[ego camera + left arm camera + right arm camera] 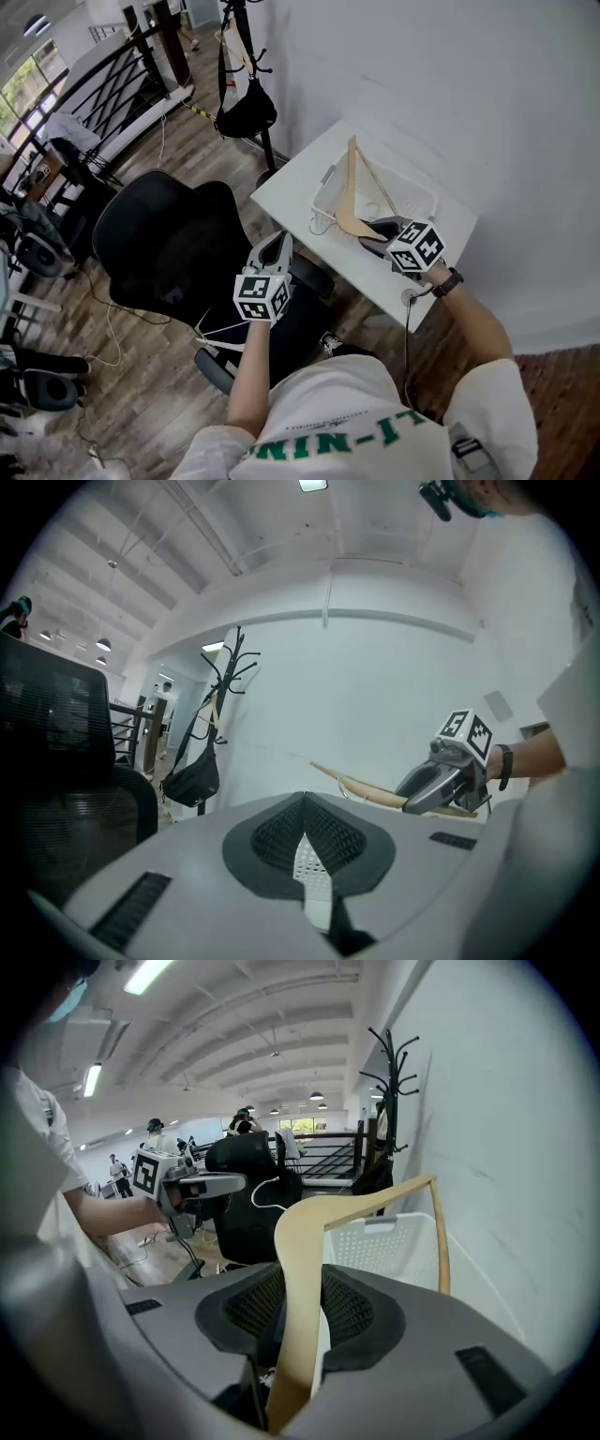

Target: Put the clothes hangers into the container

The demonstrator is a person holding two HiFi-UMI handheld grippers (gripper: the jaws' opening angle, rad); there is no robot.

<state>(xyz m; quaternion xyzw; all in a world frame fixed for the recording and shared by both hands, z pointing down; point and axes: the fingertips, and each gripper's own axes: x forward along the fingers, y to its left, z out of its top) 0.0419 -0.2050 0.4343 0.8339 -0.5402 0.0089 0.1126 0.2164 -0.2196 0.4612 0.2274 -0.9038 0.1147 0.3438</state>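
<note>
Table (281, 202) and chair (169, 244) are seen steeply from overhead. The left gripper view is aimed level at the rack (228, 672); the right gripper view is held close to the basket (394, 1241). Rack and chair are shared by all.

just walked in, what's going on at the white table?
A person works with a gripper in each hand. The right gripper is shut on a wooden clothes hanger, holding it tilted over the white basket on the table; it is not yet released. The left gripper is shut and empty, out over the black office chair.
</note>
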